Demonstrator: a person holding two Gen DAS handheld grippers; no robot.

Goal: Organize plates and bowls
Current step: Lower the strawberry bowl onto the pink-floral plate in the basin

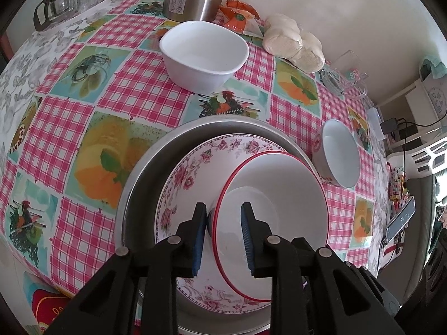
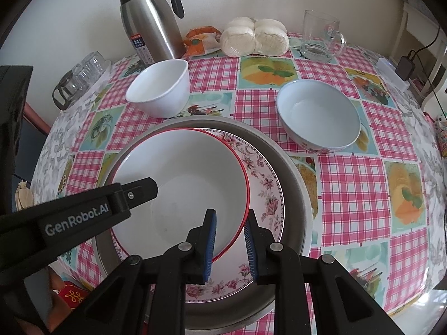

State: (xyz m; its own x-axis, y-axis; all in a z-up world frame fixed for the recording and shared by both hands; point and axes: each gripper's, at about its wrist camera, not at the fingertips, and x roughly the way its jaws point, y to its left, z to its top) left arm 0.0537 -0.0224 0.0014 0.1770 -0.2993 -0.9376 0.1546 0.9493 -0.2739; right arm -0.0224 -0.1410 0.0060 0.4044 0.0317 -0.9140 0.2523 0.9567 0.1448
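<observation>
- A white square-cornered bowl (image 2: 159, 95) stands alone at the back left of the counter (image 2: 349, 184), which is covered in a pink checked cloth. It is well apart from both grippers.
- The left gripper (image 1: 223, 209) points steeply down over the left edge of a red-rimmed bowl (image 1: 273, 184). Its jaws straddle the rim, one blue pad (image 1: 199, 240) outside the wall and the other inside. The gap is wider than the rim, so the jaws look open and not clamped.
- The red-rimmed bowl sits upright on a floral plate (image 1: 190, 173), off-centre towards the plate's left side. The plate lies inside a round metal tray (image 1: 145, 173) at the near edge of the counter.
- The right gripper (image 2: 230, 215) stands over the same bowl's right edge. The rim passes between its jaws, close to the outer pad, and daylight shows around it, so these jaws also look open.
- A pale bowl with a patterned outside (image 2: 318, 117) stands alone beyond the tray's right side. It lies forward and right of the right jaws, so the right hand is likely the nearer one to fetch it. Both grippers would first need to lift clear of the rim.
</observation>
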